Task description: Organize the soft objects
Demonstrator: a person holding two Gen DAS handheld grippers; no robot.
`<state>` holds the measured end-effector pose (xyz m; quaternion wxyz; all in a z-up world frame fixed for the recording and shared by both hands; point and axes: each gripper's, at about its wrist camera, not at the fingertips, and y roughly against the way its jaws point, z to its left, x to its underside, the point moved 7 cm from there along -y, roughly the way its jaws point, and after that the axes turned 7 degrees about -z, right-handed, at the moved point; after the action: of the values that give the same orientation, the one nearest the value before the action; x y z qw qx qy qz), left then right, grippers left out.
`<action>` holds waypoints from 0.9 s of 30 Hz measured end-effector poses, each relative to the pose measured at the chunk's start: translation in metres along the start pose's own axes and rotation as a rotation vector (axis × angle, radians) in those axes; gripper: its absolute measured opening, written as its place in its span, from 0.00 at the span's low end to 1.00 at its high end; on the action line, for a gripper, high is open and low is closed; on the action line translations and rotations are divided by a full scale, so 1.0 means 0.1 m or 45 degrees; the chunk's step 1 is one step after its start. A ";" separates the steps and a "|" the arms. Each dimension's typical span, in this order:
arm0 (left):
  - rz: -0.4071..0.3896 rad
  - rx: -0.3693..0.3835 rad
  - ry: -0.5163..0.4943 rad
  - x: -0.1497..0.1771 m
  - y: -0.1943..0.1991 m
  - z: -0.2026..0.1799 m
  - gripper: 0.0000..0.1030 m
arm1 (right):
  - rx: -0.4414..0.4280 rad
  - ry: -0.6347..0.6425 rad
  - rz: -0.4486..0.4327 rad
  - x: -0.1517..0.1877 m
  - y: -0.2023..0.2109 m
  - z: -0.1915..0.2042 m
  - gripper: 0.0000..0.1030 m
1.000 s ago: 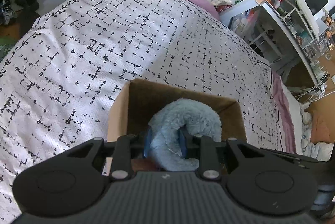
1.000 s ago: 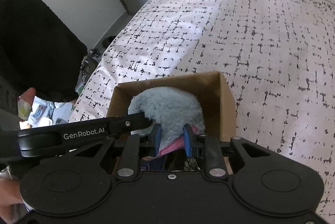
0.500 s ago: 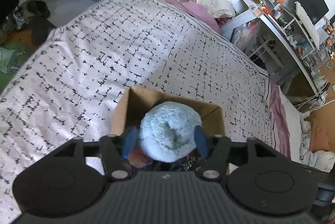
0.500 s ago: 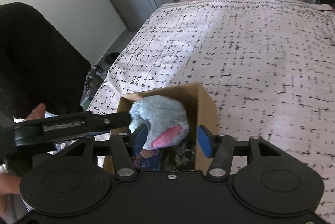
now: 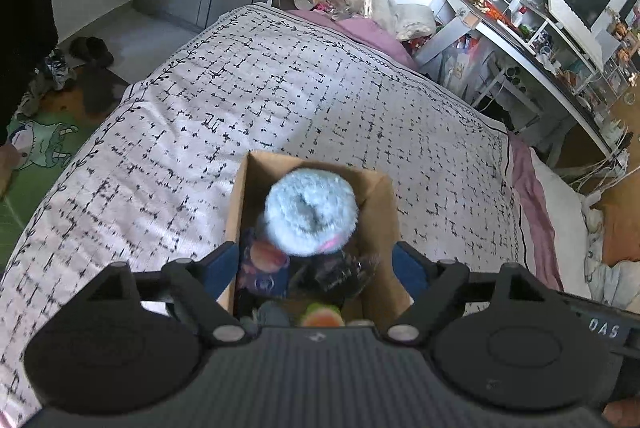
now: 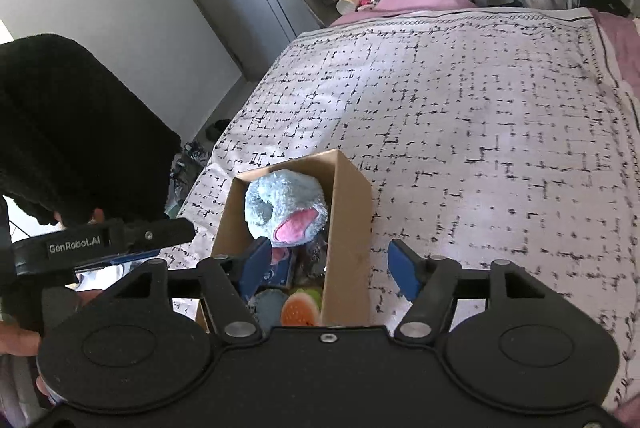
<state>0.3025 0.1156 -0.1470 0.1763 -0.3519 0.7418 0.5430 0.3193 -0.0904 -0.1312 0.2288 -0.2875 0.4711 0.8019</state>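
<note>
Both claws have let go: the left gripper [image 5: 316, 266] and the right gripper [image 6: 328, 266] are opening, blue pads now clear of the blue plush toy [image 6: 286, 209] they pinched a second ago. By my reading, this drop-off is done. The fluffy toy, with its pink ear lining, sits atop other items in the cardboard box [image 6: 348, 228] on the bedspread [image 6: 480, 131].

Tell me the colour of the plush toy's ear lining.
Pink, on the light blue plush toy; the right wrist view shows it best.
</note>
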 end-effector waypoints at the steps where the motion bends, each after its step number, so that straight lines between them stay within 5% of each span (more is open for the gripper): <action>1: -0.003 -0.007 -0.001 0.02 0.04 -0.01 0.82 | 0.000 -0.006 -0.009 0.00 0.05 -0.02 0.67; 14: -0.044 -0.055 -0.039 0.30 0.69 -0.20 0.97 | -0.002 0.020 -0.120 0.09 0.79 -0.16 0.99; 27: -0.137 -0.065 -0.138 0.54 1.31 -0.41 1.00 | -0.043 0.136 -0.238 0.14 1.56 -0.16 1.00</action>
<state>0.1769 0.0810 -0.0779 0.2361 -0.3657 0.6971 0.5697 0.2133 -0.1738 -0.0497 0.2723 -0.3763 0.4401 0.7685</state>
